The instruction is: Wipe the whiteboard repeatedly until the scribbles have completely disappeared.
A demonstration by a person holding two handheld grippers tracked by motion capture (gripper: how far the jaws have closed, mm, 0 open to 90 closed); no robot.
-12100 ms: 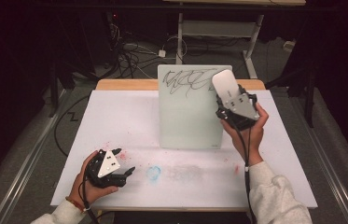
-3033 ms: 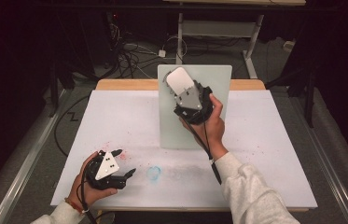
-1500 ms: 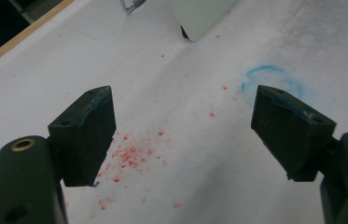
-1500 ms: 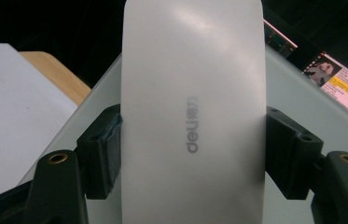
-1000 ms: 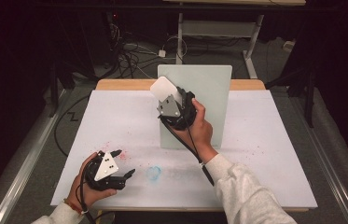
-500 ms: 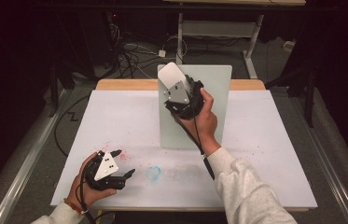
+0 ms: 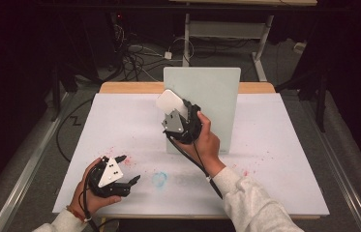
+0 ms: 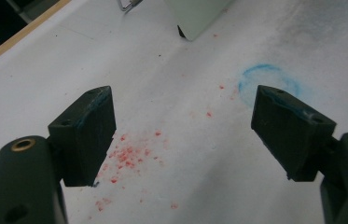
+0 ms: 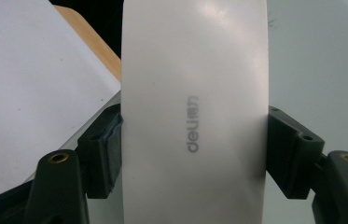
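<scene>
Since the earliest frame the scribbles have gone from the upright whiteboard (image 7: 207, 104), and my right gripper (image 7: 178, 113), clamped on the white deli eraser (image 9: 195, 116), has swept from the board's 2 o'clock corner to its 9 o'clock edge. I judge the wiping nearly finished; I'd keep the pad flat and press lightly so the board doesn't tip. My left gripper (image 7: 120, 175) rests at the table's (image 7: 284, 145) 7 o'clock, jaws apart.

— Where do we find the pale upright whiteboard panel (image 7: 210, 104)?
— On the white paper-covered table (image 7: 284, 159), toward its back; our white plastic eraser (image 7: 170, 102) sits before its left part.
</scene>
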